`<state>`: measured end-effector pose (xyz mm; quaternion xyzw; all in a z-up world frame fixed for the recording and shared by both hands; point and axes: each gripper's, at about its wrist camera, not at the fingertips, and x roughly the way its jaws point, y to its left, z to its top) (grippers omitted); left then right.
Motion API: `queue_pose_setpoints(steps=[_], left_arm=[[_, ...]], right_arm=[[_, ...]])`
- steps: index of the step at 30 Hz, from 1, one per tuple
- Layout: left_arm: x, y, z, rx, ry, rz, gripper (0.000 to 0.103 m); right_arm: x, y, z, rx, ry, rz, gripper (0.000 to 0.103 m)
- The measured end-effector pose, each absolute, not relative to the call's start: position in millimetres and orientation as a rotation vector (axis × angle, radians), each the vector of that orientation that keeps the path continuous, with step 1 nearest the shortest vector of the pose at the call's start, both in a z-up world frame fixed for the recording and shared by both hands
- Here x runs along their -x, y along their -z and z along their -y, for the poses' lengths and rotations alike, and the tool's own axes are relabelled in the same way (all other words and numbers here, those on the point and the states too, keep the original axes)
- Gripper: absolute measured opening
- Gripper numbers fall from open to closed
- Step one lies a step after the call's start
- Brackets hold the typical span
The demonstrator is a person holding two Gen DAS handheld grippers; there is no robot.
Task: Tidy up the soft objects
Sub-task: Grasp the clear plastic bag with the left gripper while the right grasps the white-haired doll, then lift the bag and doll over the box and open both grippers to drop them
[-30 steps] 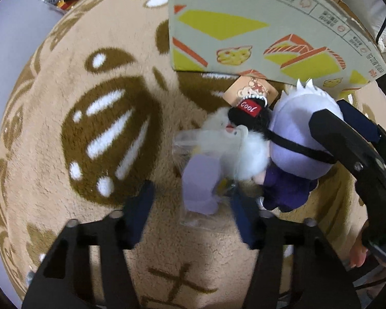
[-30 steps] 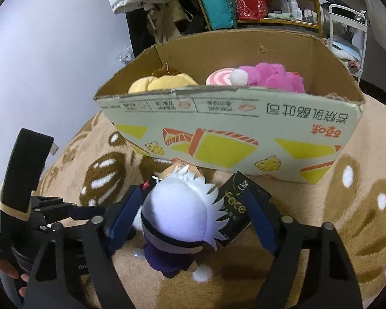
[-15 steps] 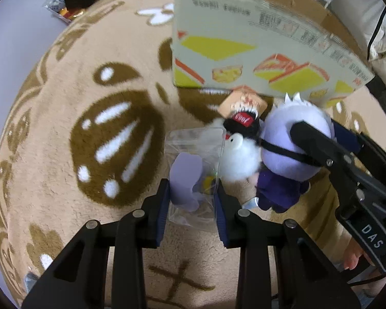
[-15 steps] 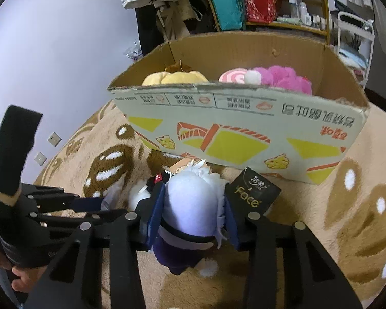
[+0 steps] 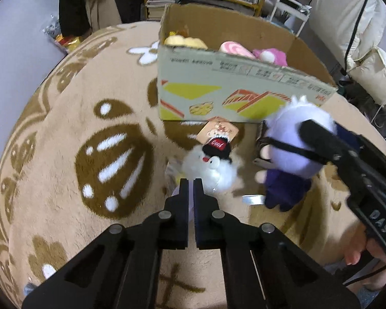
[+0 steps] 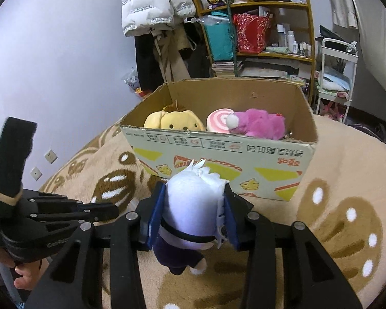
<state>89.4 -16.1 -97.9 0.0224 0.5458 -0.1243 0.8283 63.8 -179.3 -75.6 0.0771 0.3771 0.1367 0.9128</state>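
My left gripper is shut on the clear plastic bag of a fluffy white toy with a black "cool" cap, lifted above the rug. My right gripper is shut on the white-haired doll in dark purple clothes and holds it up in front of the cardboard box. The doll also shows in the left wrist view. The box holds a yellow plush, a pink swirl cushion and a magenta plush.
A tan rug with brown patterns covers the floor. Shelves with clutter and hanging coats stand behind the box. A white cart is at the right. The box also shows in the left wrist view.
Both grippers closed, the left on the bagged white toy, the right on the doll. Both toys have been lifted off the rug toward the box.
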Motion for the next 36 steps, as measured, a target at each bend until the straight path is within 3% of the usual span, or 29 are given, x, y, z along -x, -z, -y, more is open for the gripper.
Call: queue_pose_setpoints(steps=[14, 19, 20, 21, 26, 34, 36], left_arm=[[-104, 101, -7, 0.046, 0.217, -1.172, 0.004], [-110, 115, -7, 0.049, 0.208, -1.236, 0.034], [-110, 118, -6, 0.051, 0.215, -1.249, 0.051], [-111, 120, -6, 0.055, 0.222, -1.257, 0.057], [-114, 133, 0, 0.031, 0.227, -1.31, 0.064], [-117, 158, 19, -0.086, 0.218, -1.43, 0.063], [-116, 159, 24, -0.111, 0.227, -1.423, 0.053]], right_arm=[[-57, 68, 184, -0.164, -0.266, -0.749, 0.044], [-59, 69, 187, -0.172, -0.264, -0.755, 0.044], [-59, 70, 187, -0.171, -0.264, -0.757, 0.044], [-59, 70, 187, -0.17, -0.265, -0.758, 0.044], [-60, 70, 187, -0.174, -0.266, -0.758, 0.045], [-63, 73, 192, -0.19, -0.263, -0.769, 0.045], [-63, 73, 192, -0.191, -0.263, -0.768, 0.045]])
